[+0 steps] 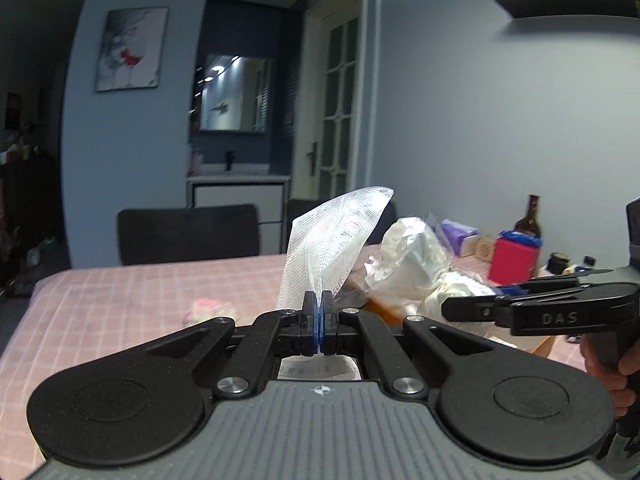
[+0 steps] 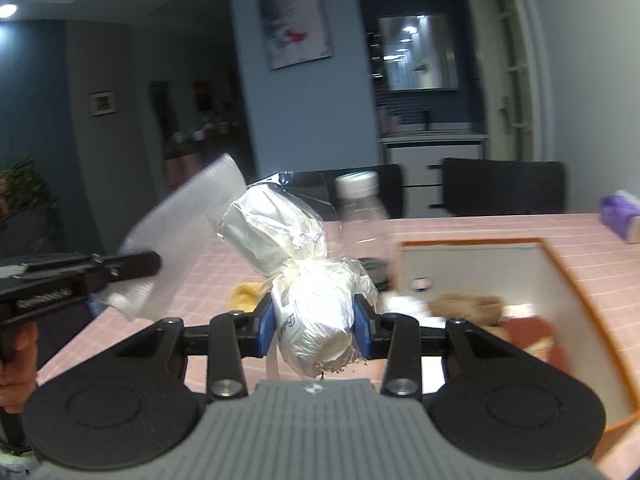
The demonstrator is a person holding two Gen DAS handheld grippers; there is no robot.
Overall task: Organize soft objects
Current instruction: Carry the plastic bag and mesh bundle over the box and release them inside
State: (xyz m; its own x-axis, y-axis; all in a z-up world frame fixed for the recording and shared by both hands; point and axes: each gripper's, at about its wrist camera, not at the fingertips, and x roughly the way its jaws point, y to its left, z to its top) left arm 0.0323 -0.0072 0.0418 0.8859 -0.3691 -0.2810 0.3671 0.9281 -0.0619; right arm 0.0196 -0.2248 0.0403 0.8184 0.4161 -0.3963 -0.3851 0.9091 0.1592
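Observation:
My left gripper (image 1: 317,312) is shut on a white mesh net (image 1: 332,240) that stands up above its jaws, held over the pink checked table (image 1: 120,304). It also shows in the right wrist view (image 2: 132,270) with the net (image 2: 180,224) at the left. My right gripper (image 2: 314,320) is shut on a clear plastic bag of white soft items (image 2: 304,272), held above the table. The bag (image 1: 412,264) and the right gripper (image 1: 472,310) also show in the left wrist view at the right.
An orange-rimmed tray (image 2: 576,280) with a brown soft item (image 2: 468,306) lies at the right. A clear bottle (image 2: 360,204) stands behind the bag. A red box (image 1: 514,260), a dark bottle (image 1: 530,216) and a purple pack (image 1: 458,232) sit at the table's far right. Dark chairs (image 1: 188,232) stand behind.

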